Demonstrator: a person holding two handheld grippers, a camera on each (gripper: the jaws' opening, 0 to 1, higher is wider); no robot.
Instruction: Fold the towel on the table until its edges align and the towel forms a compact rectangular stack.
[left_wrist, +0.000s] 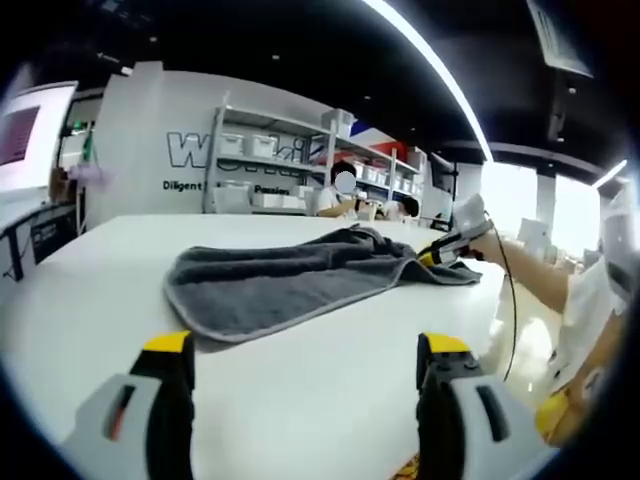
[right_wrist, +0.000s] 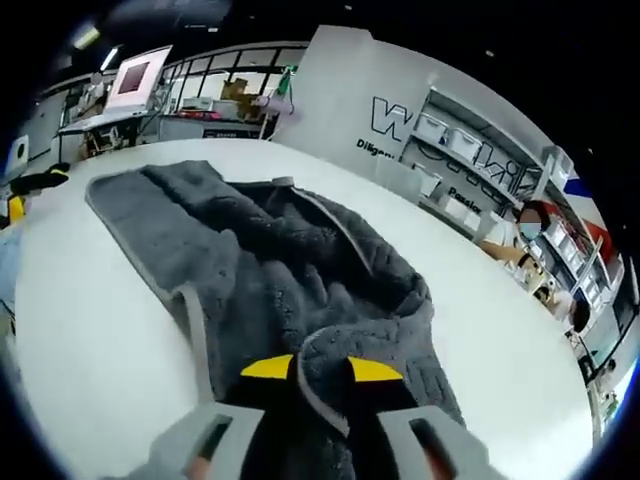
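Right hand-held gripper (right_wrist: 320, 370): its yellow-tipped jaws stand close together, pinching a raised fold of the towel (right_wrist: 300, 290) between them; in the left gripper view it shows at the towel's far right end (left_wrist: 437, 254), with a person's arm reaching in behind it.
Left hand-held gripper (left_wrist: 305, 350): jaws spread wide with bare counter between the tips; nothing is held, and it hangs clear of the cloth.
Towel (left_wrist: 300, 280): grey terry with a paler hem, lying rumpled on the white counter (left_wrist: 100, 300); in the left gripper view it stretches from a rounded near-left corner toward the far right, just beyond the left jaws and apart from them.
Towel seen from the right gripper: it starts at the jaws and spreads away to the far left, bunched and creased near the grip, flatter at its far corner, edges not lined up.
Counter (right_wrist: 90, 330): white, bare on both sides of the cloth.
Background: shelving with white bins (left_wrist: 260, 160) and a wall with dark lettering stand beyond the counter's far edge.
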